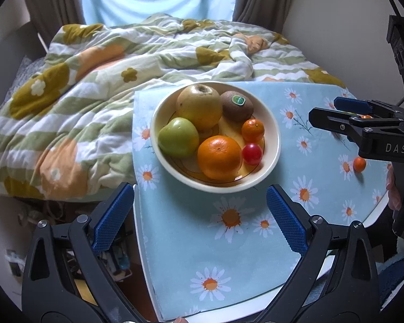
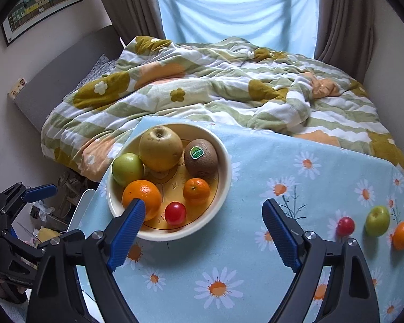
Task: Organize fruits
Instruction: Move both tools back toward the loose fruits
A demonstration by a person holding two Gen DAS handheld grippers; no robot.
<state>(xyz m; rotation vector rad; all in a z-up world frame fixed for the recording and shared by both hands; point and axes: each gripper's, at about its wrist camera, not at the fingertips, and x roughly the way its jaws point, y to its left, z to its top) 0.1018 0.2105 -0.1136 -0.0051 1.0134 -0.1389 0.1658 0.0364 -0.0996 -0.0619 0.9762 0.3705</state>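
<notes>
Cream-coloured bowl with a yellow inside, left of centre in the right wrist view, standing on a pale blue daisy-print cloth. Contents, six pieces: one large yellow-brown pear at the back; one kiwi with a green sticker to its right; one green apple at the left edge; one large orange at the front left; one small mandarin at the centre right; one red cherry tomato at the front. Loose fruit on the cloth at the right edge of the same view, well apart from the bowl: a second red tomato, a second green apple and a small orange, set close together in a row. Right gripper: blue-padded tongs spread wide and empty, low over the cloth, with the left pad overlapping the bowl's front rim and the large orange in the picture. Left gripper: tongs likewise wide and empty, held before the bowl's near rim in the left wrist view. Surroundings: a rumpled quilt in green stripes and flowers beyond the cloth, a blue curtain over the window at the top, brown drapes at either side, and a framed picture in the upper left.
</notes>
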